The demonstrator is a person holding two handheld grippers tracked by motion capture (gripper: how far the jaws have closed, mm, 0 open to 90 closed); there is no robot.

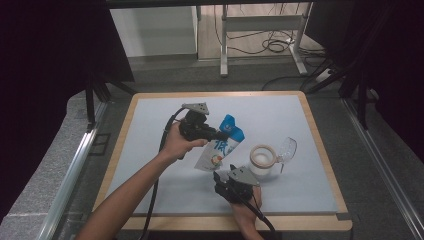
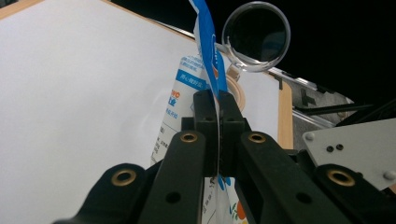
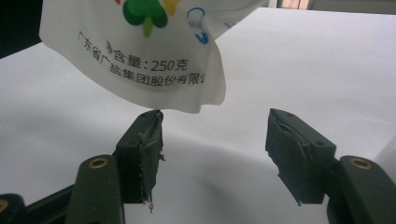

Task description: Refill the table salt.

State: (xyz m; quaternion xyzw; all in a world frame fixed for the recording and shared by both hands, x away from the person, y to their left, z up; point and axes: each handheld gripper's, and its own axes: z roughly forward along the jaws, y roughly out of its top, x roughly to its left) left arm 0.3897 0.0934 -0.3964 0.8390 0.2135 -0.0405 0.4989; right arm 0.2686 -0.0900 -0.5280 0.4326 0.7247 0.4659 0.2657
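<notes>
1 bag, blue/white, held off table w/ top edge pinched in left gripper. right gripper jaws apart, nothing btwn, just below bag's bottom corner. 1 jar + 1 clear lid beside bag.

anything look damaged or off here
The right gripper has worn pads: the grey tape on them is torn and frayed at the edges. Its jaws stand open just below the hanging salt bag. The left gripper pinches that bag by its blue top edge. Nothing has spilled.
</notes>
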